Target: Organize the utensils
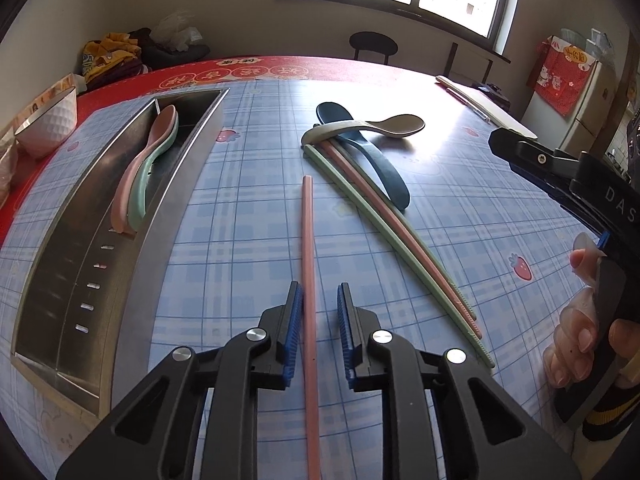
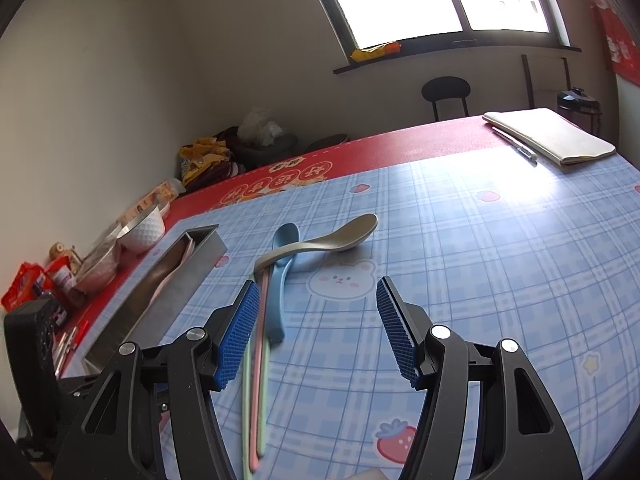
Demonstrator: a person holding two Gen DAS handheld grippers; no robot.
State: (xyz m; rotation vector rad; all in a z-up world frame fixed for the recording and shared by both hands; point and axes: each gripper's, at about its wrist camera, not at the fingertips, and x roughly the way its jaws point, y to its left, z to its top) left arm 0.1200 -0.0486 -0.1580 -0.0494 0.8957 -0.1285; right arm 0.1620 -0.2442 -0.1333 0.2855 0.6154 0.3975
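1. The table [image 1: 248,184], covered with a blue checked cloth, carries all the work. The steel tray [image 1: 120,216] lies along its left side, well apart from the loose utensils at centre.
2. In the tray, a pink spoon [image 1: 132,176] and a green spoon [image 1: 154,168] are nested at the far end; the near part is unfilled and is judged the place for chopsticks.
3. The left gripper [image 1: 318,300] stands over the single pink chopstick [image 1: 307,248], which lies flat between its jaws. The jaws are narrowly parted and the pads are not seen to press (a gap shows on the right side at least).
4. The grip is best taken square across the stick, since a thin rod is likely to pivot if pinched off-axis.
5. The right gripper [image 2: 316,320] is held with its jaws wide apart and nothing between them, near the remaining pile: the dark blue spoon [image 1: 380,164], the beige spoon [image 1: 376,126] across it, and more chopsticks [image 1: 400,248].
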